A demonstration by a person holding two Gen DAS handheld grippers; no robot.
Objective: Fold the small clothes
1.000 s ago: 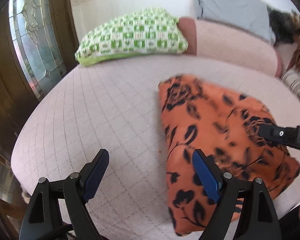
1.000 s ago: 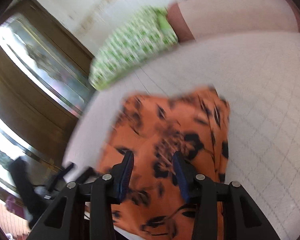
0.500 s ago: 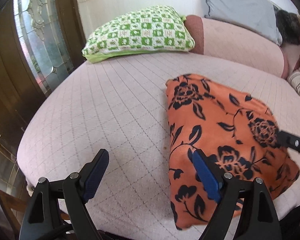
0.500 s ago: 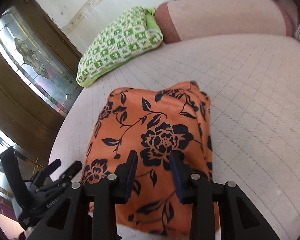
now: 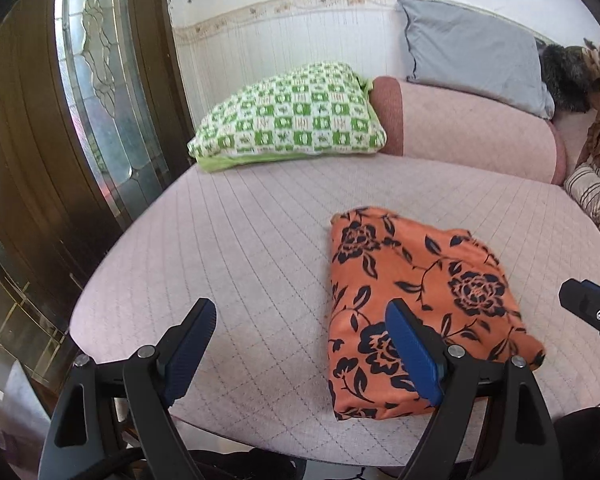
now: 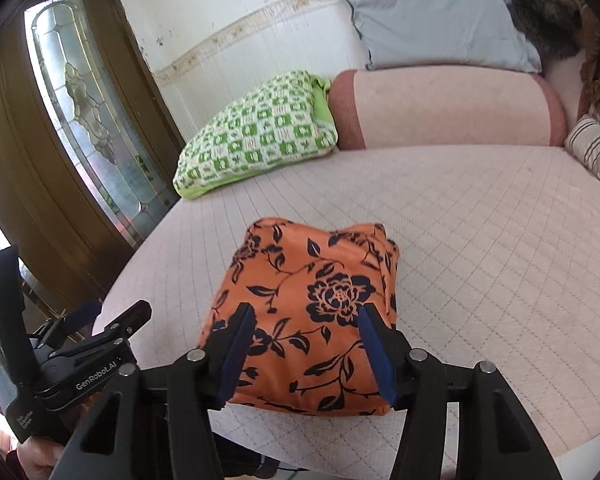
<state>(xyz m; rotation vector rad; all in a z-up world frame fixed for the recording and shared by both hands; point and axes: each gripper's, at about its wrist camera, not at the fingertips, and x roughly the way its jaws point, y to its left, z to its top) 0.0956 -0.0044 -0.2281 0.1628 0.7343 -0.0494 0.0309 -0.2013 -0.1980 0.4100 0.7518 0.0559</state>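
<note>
An orange garment with black flowers (image 5: 416, 304) lies folded into a compact rectangle near the front edge of the pink quilted bed (image 5: 240, 248). My left gripper (image 5: 300, 344) hangs open above the bed, left of the garment, with nothing between its blue pads. In the right wrist view the same folded garment (image 6: 316, 312) lies below my right gripper (image 6: 306, 344). Its jaws are opening and stand clear above the cloth without pressing it. The left gripper (image 6: 96, 332) shows at the lower left of that view, held by a hand.
A green-and-white checked pillow (image 5: 292, 120), a pink bolster (image 5: 472, 128) and a grey pillow (image 5: 472, 48) lie at the bed's far side. A wooden door with leaded glass (image 5: 100, 92) stands at the left. Striped cushions (image 5: 596, 196) sit at the right edge.
Both grippers have risen and drawn back from the folded garment. The right gripper's jaws, narrow before, have spread wider. The garment lies still on the bed.
</note>
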